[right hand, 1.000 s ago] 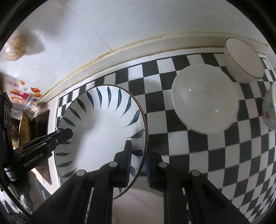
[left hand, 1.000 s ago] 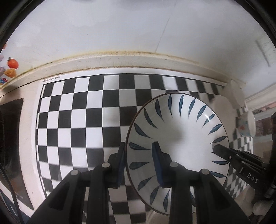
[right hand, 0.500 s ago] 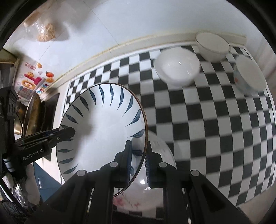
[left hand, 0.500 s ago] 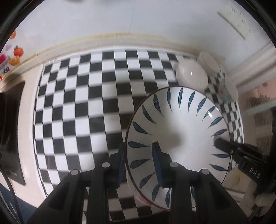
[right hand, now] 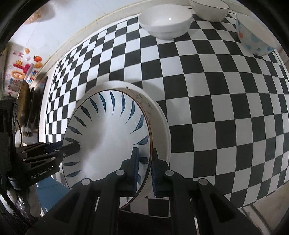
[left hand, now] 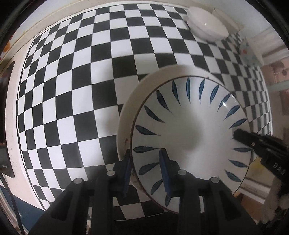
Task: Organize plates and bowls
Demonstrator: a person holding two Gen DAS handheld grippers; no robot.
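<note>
A white plate with blue leaf marks [left hand: 191, 133] [right hand: 108, 133] is held by both grippers. My left gripper [left hand: 145, 159] is shut on its left rim. My right gripper [right hand: 145, 159] is shut on its right rim. Each gripper shows in the other's view, the right one [left hand: 260, 144] and the left one [right hand: 45, 157]. The plate hangs just above a plain white plate [left hand: 133, 101] [right hand: 162, 123] that lies on the checkered mat [left hand: 72, 72] [right hand: 216, 90]; I cannot tell whether they touch.
A white bowl [right hand: 165, 20] [left hand: 207, 27], a second white bowl [right hand: 209, 9] and a spotted bowl [right hand: 256, 36] stand at the far right of the mat. A dark stove edge [right hand: 30, 101] lies to the left. The counter's front edge is close below.
Both grippers have pulled the leaf plate back toward the front of the mat and lowered it over the plain white plate. The far bowls came into view.
</note>
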